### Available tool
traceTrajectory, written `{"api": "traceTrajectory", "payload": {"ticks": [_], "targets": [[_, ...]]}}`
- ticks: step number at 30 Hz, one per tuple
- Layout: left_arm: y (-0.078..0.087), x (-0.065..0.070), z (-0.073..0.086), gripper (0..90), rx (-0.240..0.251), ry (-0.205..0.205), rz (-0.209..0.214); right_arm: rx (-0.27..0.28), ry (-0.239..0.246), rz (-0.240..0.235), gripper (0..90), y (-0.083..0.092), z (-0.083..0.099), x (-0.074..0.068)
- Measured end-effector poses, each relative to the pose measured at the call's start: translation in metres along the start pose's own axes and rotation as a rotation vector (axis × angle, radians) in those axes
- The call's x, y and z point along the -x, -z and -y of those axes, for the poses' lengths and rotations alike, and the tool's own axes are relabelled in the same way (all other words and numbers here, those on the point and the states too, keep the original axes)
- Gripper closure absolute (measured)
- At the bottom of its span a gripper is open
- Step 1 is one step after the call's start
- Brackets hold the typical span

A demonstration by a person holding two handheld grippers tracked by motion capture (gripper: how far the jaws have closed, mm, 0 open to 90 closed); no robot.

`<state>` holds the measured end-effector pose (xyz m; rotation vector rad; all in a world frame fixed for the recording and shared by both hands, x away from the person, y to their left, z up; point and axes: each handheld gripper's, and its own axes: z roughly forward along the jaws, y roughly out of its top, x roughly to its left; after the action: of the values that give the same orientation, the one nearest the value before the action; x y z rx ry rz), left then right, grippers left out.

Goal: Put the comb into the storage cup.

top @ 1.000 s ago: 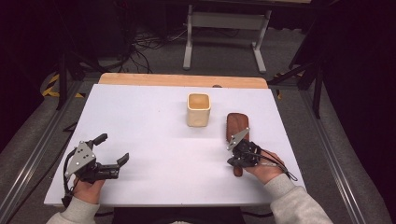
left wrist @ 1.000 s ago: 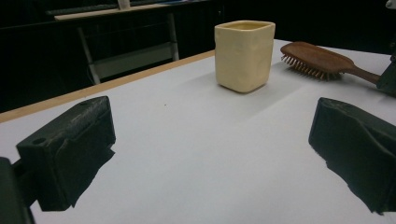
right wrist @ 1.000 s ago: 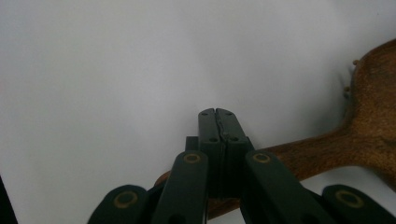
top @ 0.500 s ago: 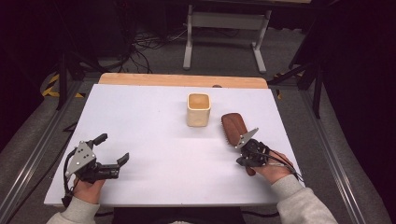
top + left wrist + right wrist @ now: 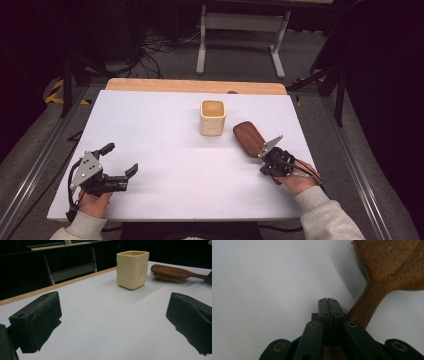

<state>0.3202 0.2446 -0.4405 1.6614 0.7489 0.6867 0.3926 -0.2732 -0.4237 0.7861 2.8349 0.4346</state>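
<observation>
Your white table (image 5: 165,150) runs back to a strip of bare wood (image 5: 195,86) along its far edge. A cream square cup (image 5: 213,117) stands upright past the table's middle, toward the right, open top up. Just right of it, apart from it, lies the wooden hairbrush (image 5: 248,137), bristles down, its head angled toward the cup and its handle (image 5: 367,307) running back toward your right hand (image 5: 300,182). Your right gripper (image 5: 272,160) sits over the handle end; in the right gripper view its jaws are pressed together tip to tip, with the handle passing beside and under them, touching the jaw's side. Your left gripper (image 5: 120,160) rests low at the near left of the table, well apart from cup and brush, its jaws spread wide with bare table between them.
</observation>
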Motion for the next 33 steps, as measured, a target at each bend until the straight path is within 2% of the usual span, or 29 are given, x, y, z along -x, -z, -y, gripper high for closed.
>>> {"api": "traceTrajectory", "payload": {"ticks": [16,21,25,28,31,32,33], "targets": [[-0.002,0.001,0.002,0.3,-0.003,-0.017,-0.002,-0.010,-0.069,0.049,87.8,0.002,0.012,0.015],[-0.001,0.000,0.002,0.3,-0.001,-0.013,-0.008,-0.002,-0.067,0.043,84.5,0.003,0.012,0.014],[-0.001,0.000,0.001,0.3,-0.005,-0.010,-0.008,0.024,-0.059,0.021,79.6,0.008,0.007,0.010],[-0.001,-0.001,0.001,0.3,-0.006,-0.006,-0.006,0.060,-0.072,-0.005,70.3,0.014,0.000,0.007],[0.000,-0.001,0.001,0.3,-0.005,-0.005,-0.006,0.071,-0.070,-0.004,62.5,0.018,-0.005,0.005],[0.000,-0.001,0.001,0.3,-0.005,-0.004,-0.006,0.079,-0.079,-0.011,55.2,0.019,-0.007,0.005],[0.000,-0.001,0.001,0.3,-0.005,-0.004,-0.006,0.079,-0.079,-0.011,55.2,0.019,-0.007,0.005]]}}
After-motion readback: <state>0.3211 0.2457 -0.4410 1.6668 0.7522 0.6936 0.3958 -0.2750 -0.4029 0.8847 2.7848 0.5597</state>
